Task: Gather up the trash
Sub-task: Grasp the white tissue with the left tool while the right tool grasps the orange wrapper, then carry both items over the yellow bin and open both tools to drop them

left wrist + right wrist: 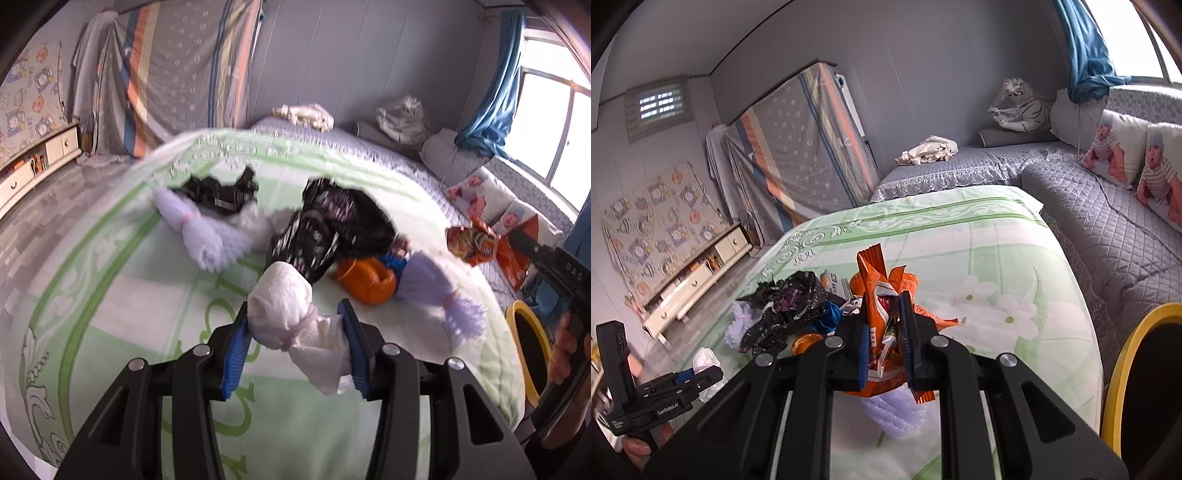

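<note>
My left gripper [295,332] is shut on a white tied wad of tissue [284,306], held just above the green-and-white bedspread [147,295]. My right gripper [884,332] is shut on a crumpled orange snack wrapper [877,295]; it also shows in the left wrist view [476,243]. More trash lies on the bed: black plastic bags [332,225], a purple foam net [207,236], another purple net [439,288] and an orange cup [369,280]. The left gripper with the white wad shows in the right wrist view [698,369].
A yellow-rimmed black bin [1145,376] stands at the bed's right side, also in the left wrist view [528,343]. A grey quilted sofa [1108,229] with baby-print pillows [1115,151] runs behind the bed. A white drawer unit [698,280] stands at the left wall.
</note>
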